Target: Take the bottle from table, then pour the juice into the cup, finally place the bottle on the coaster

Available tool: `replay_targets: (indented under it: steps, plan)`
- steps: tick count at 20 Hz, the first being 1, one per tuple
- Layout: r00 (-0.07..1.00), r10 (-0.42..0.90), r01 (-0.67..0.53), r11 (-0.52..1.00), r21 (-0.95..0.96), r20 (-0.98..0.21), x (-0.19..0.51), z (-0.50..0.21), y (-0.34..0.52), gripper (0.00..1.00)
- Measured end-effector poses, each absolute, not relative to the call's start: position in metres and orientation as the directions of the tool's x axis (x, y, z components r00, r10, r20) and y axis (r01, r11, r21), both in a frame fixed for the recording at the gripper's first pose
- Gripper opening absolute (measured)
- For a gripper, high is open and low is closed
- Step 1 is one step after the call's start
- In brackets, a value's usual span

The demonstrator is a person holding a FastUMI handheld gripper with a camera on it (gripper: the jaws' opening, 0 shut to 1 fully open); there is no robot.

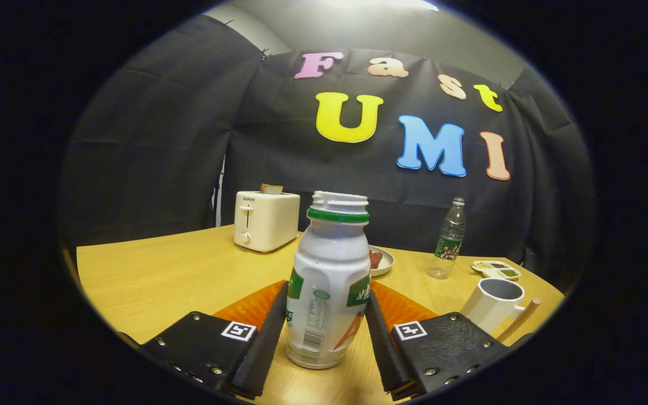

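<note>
**Wooden table, bottle between the fingers**

Wooden table (178, 270) carries an upright, uncapped bottle (327, 292) standing between the gripper (324, 332) fingers, which flank it, contact unclear. Just right stands the cup (494, 304); farther back, a toaster (265, 220) and clear bottle (449, 239).

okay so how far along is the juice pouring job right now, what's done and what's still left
Done: nothing clearly yet. The juice bottle stands upright and uncapped on the table.

In hand: the grasp. The hand-held gripper has a finger on each side of the bottle; whether both press on it I cannot tell.

Left: lifting it, pouring into the white cup beyond the right finger, then setting the bottle on the coaster, which I can't place here.
</note>
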State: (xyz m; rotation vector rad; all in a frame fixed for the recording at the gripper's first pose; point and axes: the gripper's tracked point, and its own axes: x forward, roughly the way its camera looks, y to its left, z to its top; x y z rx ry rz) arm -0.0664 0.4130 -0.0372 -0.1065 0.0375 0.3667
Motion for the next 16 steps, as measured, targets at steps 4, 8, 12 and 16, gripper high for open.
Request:
replay_targets:
  steps: [4, 8, 12, 16]
  plan:
    - [0.955, 0.29, -0.294, 0.953, -0.075, -0.057, -0.066, -0.034, 0.402, 0.65]
    - [0.972, 0.228, -0.23, 0.972, -0.041, -0.048, -0.066, -0.021, 0.388, 0.65]
    - [0.983, 0.171, -0.169, 0.985, 0.03, -0.065, -0.065, -0.01, 0.369, 0.65]
    - [0.988, 0.139, -0.131, 0.986, 0.103, -0.072, -0.062, 0.0, 0.354, 0.65]
